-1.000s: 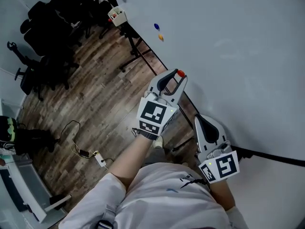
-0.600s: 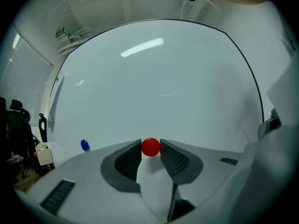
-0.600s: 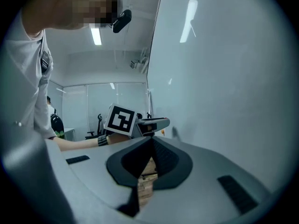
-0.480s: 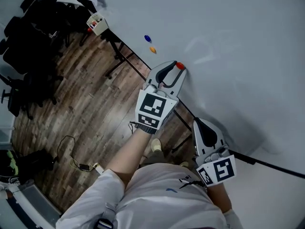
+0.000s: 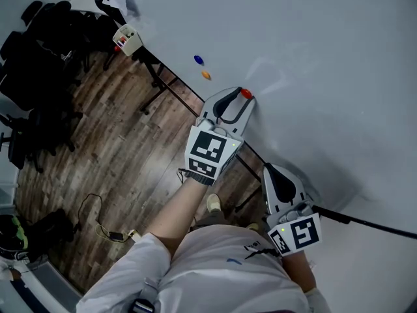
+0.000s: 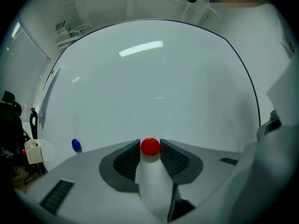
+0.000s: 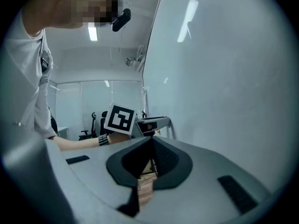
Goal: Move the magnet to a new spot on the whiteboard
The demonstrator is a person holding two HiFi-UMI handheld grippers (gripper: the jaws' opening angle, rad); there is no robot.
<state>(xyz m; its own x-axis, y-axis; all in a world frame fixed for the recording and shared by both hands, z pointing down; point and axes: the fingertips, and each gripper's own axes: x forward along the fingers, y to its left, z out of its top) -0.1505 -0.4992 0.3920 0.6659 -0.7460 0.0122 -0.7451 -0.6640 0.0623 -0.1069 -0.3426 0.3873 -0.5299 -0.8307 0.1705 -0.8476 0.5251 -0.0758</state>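
Left gripper (image 5: 242, 98) shifted along whiteboard (image 5: 313, 51) since earlier frame, now closer to orange magnet (image 5: 206, 75) and blue magnet (image 5: 198, 60). Jaws clamp red magnet (image 5: 246, 94) at tips, one pad on each side. Red magnet lies against whiteboard face, apparently touching, just above whiteboard's bottom edge. Right gripper (image 5: 272, 172) sits further along same edge, beside whiteboard, jaws closed together, nothing between them. Orange and blue magnets stick to whiteboard near bottom edge, apart from red magnet.
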